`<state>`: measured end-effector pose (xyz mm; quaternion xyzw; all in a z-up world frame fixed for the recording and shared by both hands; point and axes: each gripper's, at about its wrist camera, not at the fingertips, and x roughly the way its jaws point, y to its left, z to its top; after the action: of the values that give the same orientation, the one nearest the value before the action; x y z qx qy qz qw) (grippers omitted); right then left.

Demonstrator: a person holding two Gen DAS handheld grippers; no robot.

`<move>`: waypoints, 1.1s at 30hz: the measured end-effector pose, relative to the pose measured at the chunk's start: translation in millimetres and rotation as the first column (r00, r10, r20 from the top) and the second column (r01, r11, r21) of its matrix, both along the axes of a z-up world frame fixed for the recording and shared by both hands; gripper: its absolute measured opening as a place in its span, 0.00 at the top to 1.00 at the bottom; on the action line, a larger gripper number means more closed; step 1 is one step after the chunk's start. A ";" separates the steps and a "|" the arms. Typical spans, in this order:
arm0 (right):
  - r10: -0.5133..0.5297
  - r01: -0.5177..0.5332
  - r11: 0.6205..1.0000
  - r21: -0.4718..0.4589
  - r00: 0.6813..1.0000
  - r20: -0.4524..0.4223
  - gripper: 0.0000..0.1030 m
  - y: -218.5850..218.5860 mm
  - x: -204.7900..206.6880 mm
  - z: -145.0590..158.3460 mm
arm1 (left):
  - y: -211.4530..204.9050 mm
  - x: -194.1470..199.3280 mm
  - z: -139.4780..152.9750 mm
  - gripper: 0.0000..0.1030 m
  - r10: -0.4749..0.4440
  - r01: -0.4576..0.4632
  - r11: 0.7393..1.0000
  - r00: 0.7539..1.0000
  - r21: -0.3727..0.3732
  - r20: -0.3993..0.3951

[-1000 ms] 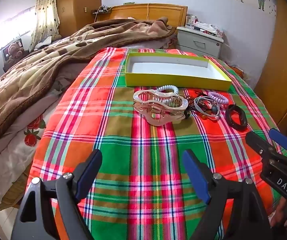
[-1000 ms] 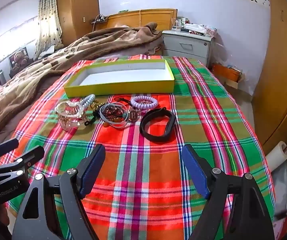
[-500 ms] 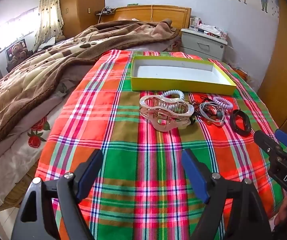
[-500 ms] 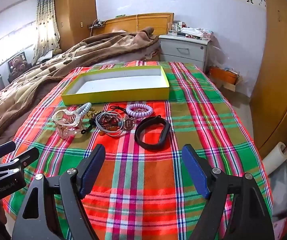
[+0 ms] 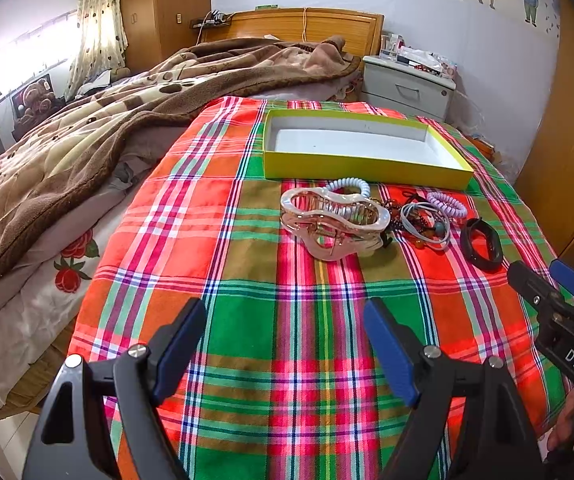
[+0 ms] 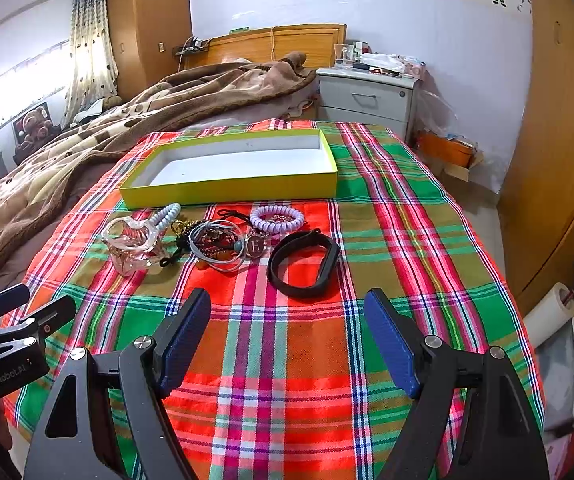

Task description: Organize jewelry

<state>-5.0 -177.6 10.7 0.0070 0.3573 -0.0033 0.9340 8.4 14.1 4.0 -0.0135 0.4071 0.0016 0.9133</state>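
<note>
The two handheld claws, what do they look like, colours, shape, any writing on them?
Both are alike: the left claw and right claw have matte black angular plastic frames with triangular cut-outs, silver pivot screws, and two flat fingers faced with textured blue pads. Seen side-on, the left one's body reads "GenRobot.AI" in white; the right one's shows "DAS". No cables or sleeves show.
</note>
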 end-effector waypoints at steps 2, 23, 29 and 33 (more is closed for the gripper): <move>0.000 0.000 1.000 -0.001 1.000 -0.001 0.23 -0.1 -0.2 0.1 | -0.8 0.4 -0.2 0.20 0.002 -0.002 1.000 1.000 0.002 0.001; -0.006 0.006 1.000 -0.009 1.000 -0.002 0.23 -1.8 0.3 -0.2 | -0.9 0.0 0.9 0.20 0.001 -0.001 1.000 1.000 -0.002 -0.007; -0.006 0.006 1.000 -0.008 1.000 -0.001 0.23 -2.0 0.6 -0.2 | -0.1 0.4 -0.1 0.20 0.002 -0.002 1.000 1.000 -0.003 -0.008; -0.006 0.006 1.000 -0.008 1.000 -0.001 0.23 -1.7 0.5 -0.2 | 0.3 0.2 -0.3 0.20 0.002 -0.002 1.000 1.000 -0.005 -0.007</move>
<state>-4.5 -179.3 10.5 0.0041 0.3578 -0.0077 0.9337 8.6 14.4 3.7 -0.0163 0.4103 0.0016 0.9118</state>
